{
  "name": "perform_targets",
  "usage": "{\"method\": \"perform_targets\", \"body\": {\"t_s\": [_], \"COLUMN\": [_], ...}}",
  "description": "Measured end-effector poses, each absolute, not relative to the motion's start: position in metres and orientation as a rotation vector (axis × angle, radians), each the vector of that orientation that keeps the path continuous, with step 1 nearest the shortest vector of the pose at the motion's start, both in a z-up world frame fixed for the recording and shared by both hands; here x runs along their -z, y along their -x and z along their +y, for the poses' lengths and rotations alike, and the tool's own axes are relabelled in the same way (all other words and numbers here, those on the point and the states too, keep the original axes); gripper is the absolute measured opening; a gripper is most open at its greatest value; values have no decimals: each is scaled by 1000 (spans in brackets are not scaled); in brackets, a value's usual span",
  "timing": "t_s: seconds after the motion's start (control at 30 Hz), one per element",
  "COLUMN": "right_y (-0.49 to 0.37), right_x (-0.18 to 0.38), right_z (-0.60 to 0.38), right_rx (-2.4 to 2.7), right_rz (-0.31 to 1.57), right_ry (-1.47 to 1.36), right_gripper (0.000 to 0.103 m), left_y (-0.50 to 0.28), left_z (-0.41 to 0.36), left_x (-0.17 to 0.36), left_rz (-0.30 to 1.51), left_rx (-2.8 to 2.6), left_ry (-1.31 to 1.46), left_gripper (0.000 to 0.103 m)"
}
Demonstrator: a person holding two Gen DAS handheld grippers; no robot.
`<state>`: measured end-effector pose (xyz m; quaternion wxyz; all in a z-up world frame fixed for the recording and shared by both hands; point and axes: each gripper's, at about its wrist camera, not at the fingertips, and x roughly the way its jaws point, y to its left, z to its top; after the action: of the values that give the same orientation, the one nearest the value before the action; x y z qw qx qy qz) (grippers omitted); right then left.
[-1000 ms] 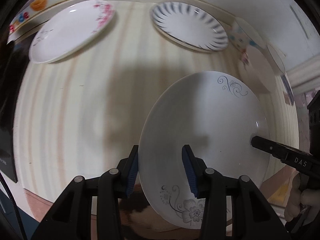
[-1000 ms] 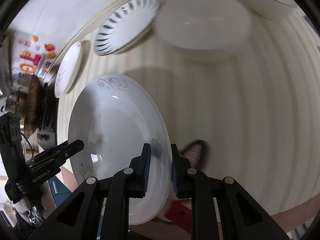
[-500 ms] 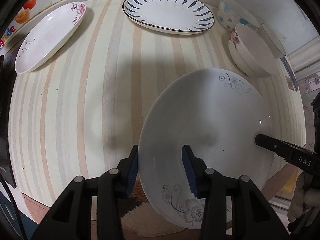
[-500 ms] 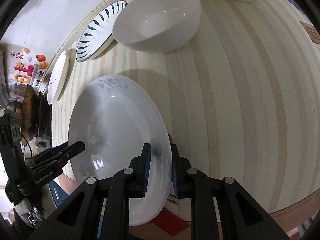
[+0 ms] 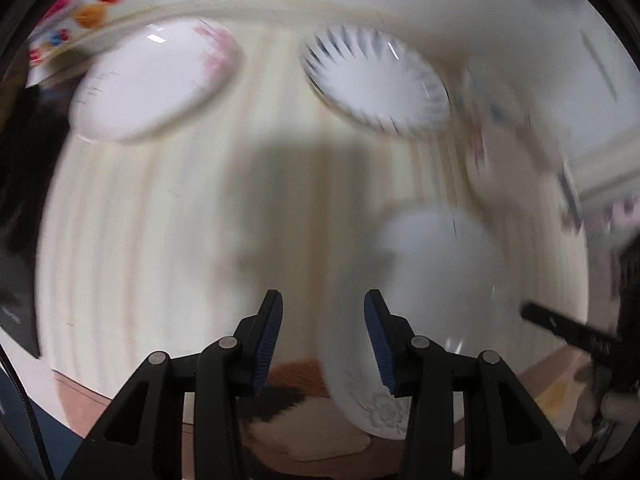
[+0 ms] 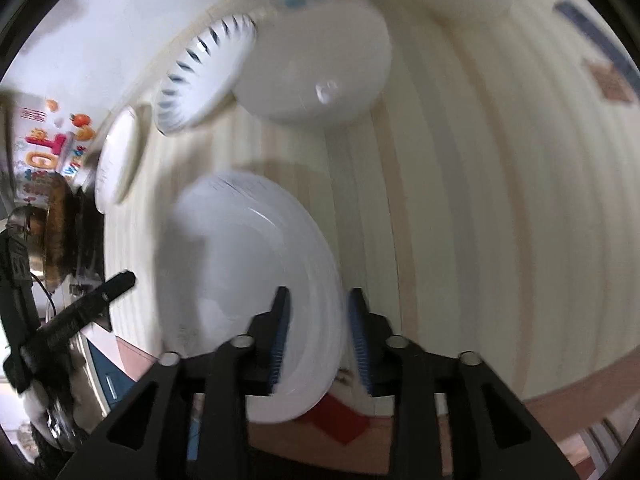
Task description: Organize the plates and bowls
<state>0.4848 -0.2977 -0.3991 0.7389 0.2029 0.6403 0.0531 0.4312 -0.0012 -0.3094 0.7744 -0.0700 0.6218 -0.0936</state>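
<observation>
Both claws let go of the white plate

Right claw (image 6: pixel 318 338) jaws have just been opening, plate rim loose between them; left claw (image 5: pixel 322 338) stands apart, clear of the white plate (image 5: pixel 436 288), which looks set down at the tabletop (image 5: pixel 168 240) near edge, presumably for stacking.

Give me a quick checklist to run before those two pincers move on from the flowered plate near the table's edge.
1. Left gripper has let go: ok. Its jaws have just been opening; the grey-flowered plate has its rim in the gap, unpinched.
2. Right gripper has let go: ok. Its jaws have just been opening; the rim sits between them, unpinched.
3. Plate settled on the table: cannot tell. It is blurred and seems to overhang the near edge.
4. Blue-striped plate and pink-flowered plate apart from it: ok.
5. White bowl apart from it: ok.
</observation>
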Motion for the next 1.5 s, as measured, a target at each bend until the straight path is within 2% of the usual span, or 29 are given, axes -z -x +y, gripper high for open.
{"method": "perform_targets", "body": {"t_s": [0.03, 0.23, 0.4, 0.6, 0.87, 0.93, 1.03, 1.3, 1.5], "right_y": [-487, -544, -640, -743, -821, -828, -832, -824, -809], "right_x": [383, 337, 354, 383, 428, 439, 451, 450, 437], "right_z": [-292, -213, -111, -16, 31, 31, 33, 29, 13], "right_rx": [-112, -262, -362, -423, -406, -409, -408, -395, -407], "right_rz": [1379, 1293, 1296, 1284, 1320, 1334, 1337, 1291, 1273], "right_ry": [-430, -452, -413, -306, -250, -260, -242, -190, -195], "right_gripper": [45, 53, 53, 53, 38, 26, 17, 16, 16], "left_y": [-439, -495, -542, -582, -603, -605, -604, -602, -595], "left_z": [16, 103, 156, 184, 193, 195, 199, 208, 207], "left_x": [299, 291, 320, 359, 393, 394, 395, 396, 389], "left_rz": [1319, 1249, 1252, 1286, 1318, 1301, 1278, 1243, 1217], "left_rx": [172, 18, -131, -211, -193, -189, -193, -179, -162], "left_ry": [169, 248, 216, 217, 237, 242, 246, 278, 276], "left_gripper": [44, 46, 46, 46, 47, 43, 38, 26, 25]}}
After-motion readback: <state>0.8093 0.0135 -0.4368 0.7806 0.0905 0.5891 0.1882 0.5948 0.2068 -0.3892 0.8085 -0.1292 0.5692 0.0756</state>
